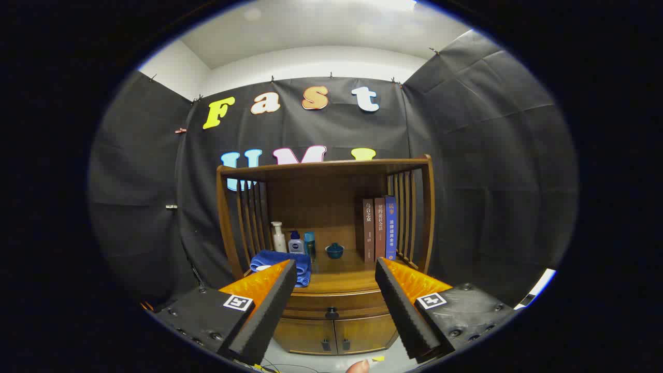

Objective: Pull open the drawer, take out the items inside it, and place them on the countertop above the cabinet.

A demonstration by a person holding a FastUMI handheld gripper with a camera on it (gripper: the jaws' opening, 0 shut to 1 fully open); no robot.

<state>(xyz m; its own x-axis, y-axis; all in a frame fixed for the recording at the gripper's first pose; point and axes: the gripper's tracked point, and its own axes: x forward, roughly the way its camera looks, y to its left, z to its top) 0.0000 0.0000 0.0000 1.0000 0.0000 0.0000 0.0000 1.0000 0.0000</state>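
A wooden cabinet (331, 290) stands ahead against the booth wall, with a railed shelf unit on top. Its drawer (334, 305) is closed, with a small dark knob (332, 313) at the middle of its front, seen between my fingers and some way beyond them. The countertop (339, 282) above the drawer is bare wood at its front. My gripper (335, 269) is open, with nothing between its fingers, held well short of the cabinet and level with the countertop.
On the countertop lie a folded blue towel (279, 264), a white pump bottle (278, 237), two small bottles (302, 242), a small dark blue lidded pot (334, 250) and three upright books (379, 228). Two lower doors (334, 336) sit under the drawer.
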